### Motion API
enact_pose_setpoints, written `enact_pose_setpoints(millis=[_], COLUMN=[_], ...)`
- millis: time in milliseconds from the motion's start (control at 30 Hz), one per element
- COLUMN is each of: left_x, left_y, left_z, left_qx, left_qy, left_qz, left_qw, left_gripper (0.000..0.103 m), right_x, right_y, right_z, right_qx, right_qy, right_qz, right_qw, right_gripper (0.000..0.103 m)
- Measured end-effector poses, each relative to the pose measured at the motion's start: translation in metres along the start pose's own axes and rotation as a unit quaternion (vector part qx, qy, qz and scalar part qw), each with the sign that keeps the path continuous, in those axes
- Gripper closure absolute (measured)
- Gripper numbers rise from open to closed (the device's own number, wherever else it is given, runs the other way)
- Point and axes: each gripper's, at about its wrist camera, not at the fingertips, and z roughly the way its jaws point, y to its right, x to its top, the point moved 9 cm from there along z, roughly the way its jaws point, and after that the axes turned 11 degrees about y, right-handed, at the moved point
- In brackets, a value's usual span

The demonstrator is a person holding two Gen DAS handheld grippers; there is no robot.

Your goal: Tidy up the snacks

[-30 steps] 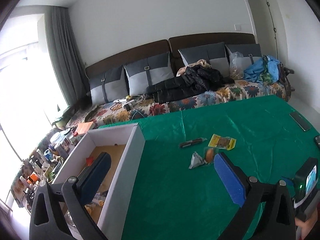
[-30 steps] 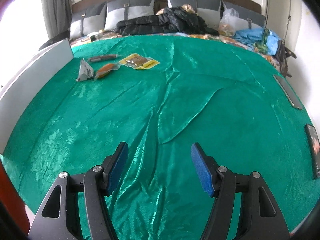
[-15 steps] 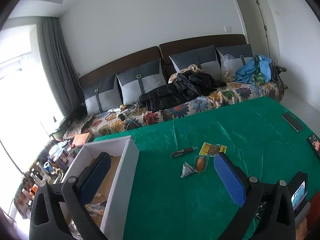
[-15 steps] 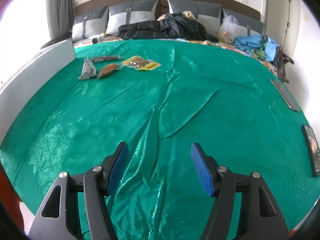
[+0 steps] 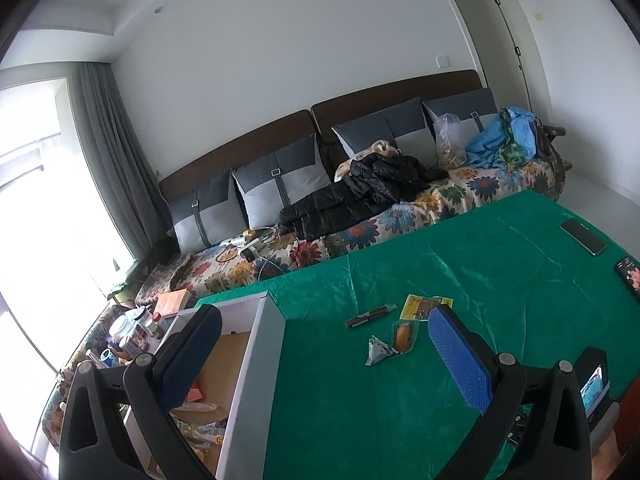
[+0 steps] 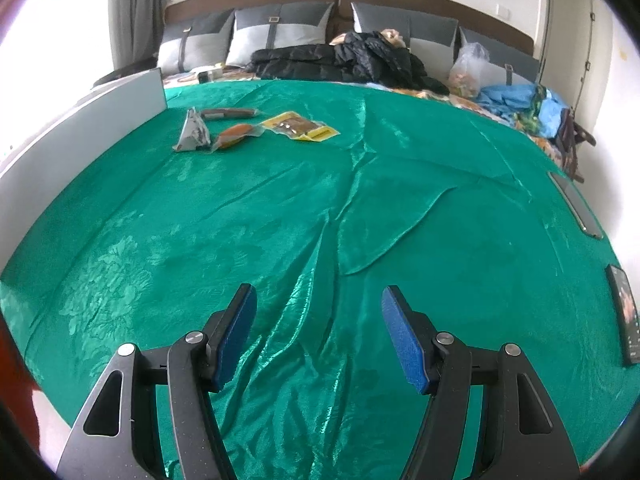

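Note:
Several snack packets lie on the green cloth: a silver triangular pack [image 5: 377, 351] [image 6: 193, 131], an orange sausage in clear wrap [image 5: 404, 336] [image 6: 235, 134], a yellow packet [image 5: 424, 305] [image 6: 301, 125] and a dark stick [image 5: 370, 315] [image 6: 228, 113]. A white box [image 5: 256, 376] [image 6: 80, 128] with a cardboard floor holds some packets at the left. My left gripper [image 5: 324, 350] hangs open over the box's right wall, empty. My right gripper [image 6: 318, 320] stands open and empty above the near cloth, far from the snacks.
The green cloth [image 6: 360, 208] is wrinkled in its middle. Two phones [image 6: 576, 204] [image 6: 624, 312] lie along the table's right edge. A floral sofa [image 5: 400, 216] with a black jacket runs behind the table. Jars and bottles [image 5: 128, 332] crowd a low surface left of the box.
The left gripper has risen and tipped up, so the snacks and the box sit lower and smaller in its view. The right gripper has hardly moved.

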Motion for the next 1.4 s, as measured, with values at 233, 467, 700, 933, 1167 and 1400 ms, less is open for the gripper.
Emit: enact_pose_setpoints(millis=[233,467,700,933,1167,1400], left_x=[-0.065,-0.268,-0.292,-0.285,-0.239,-0.240], left_y=[0.009,0.016,0.021,0.027,0.035,0.059], left_z=[0.027,0.087,0.110,0.153,0.235,0.292], left_qx=[-0.061,-0.095,-0.091,-0.103,-0.087,-0.066], left_qy=[-0.062,-0.267,-0.263,-0.268,-0.245,-0.259], left_qz=[-0.035,-0.181,-0.200,-0.202,-0.250,-0.248], left_qw=[0.9956,0.9418,0.9396,0.9363,0.9329,0.9313], left_gripper=[0.000,0.004,0.003,0.003,0.006,0.040], right_x=[-0.003,-0.008,-0.006,-0.005,-0.004,-0.007], right_y=[0.001,0.004,0.000,0.012,0.015,0.006], right_z=[0.001,0.007,0.019,0.033,0.035,0.038], right_qx=[-0.005,-0.001,0.013,0.024,0.028,0.018], right_qy=[-0.004,-0.012,-0.021,-0.040,-0.044,-0.047], right_qz=[-0.002,0.018,0.014,0.056,0.056,0.019], right_qw=[1.000,1.000,1.000,0.997,0.997,0.999], right_gripper=[0.035,0.035,0.035,0.035,0.029,0.021])
